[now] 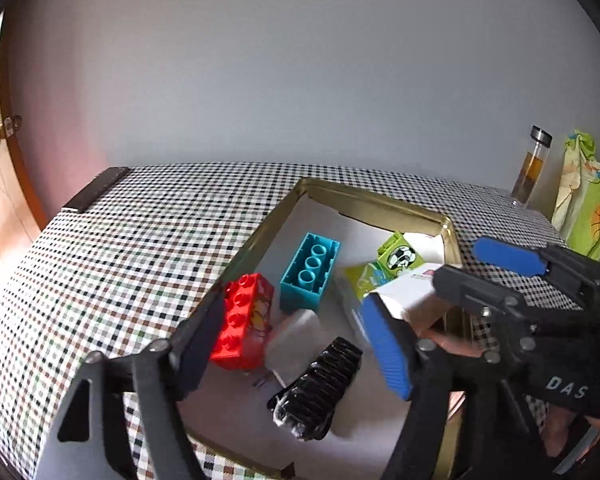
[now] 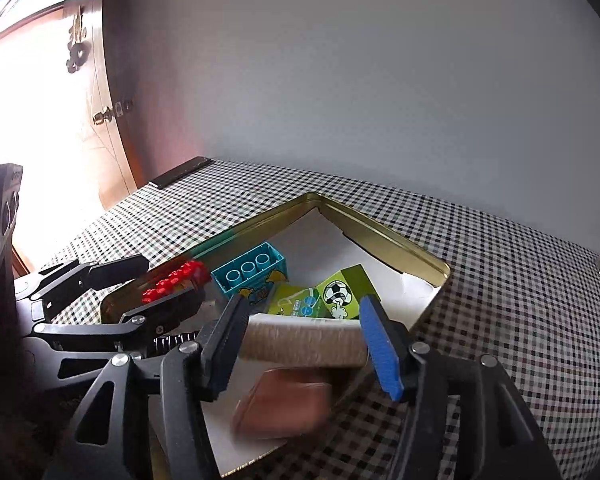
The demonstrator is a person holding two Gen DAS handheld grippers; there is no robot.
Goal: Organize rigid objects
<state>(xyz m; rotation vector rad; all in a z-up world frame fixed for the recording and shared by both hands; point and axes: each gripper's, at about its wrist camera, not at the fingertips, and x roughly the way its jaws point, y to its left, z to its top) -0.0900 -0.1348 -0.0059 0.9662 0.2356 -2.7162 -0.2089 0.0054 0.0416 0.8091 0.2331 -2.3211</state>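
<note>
A gold tin tray (image 1: pixel 374 200) lined with white paper sits on the checked tablecloth. In it lie a red brick (image 1: pixel 242 322), a teal brick (image 1: pixel 310 270), a green soccer-print brick (image 1: pixel 400 256), a black ribbed clip (image 1: pixel 320 386) and a pale object (image 1: pixel 294 340). My left gripper (image 1: pixel 296 344) is open over the tray's near part. My right gripper (image 2: pixel 304 344) is shut on a white and tan box (image 2: pixel 304 340) above the tray's right side; it shows in the left wrist view (image 1: pixel 440 280). A blurred brown object (image 2: pixel 284 406) lies under the box.
A glass bottle with brown liquid (image 1: pixel 534 166) and a green printed bag (image 1: pixel 586 196) stand at the table's far right. A dark flat bar (image 1: pixel 96 190) lies at the far left corner. A wooden door (image 2: pixel 60 100) is to the left.
</note>
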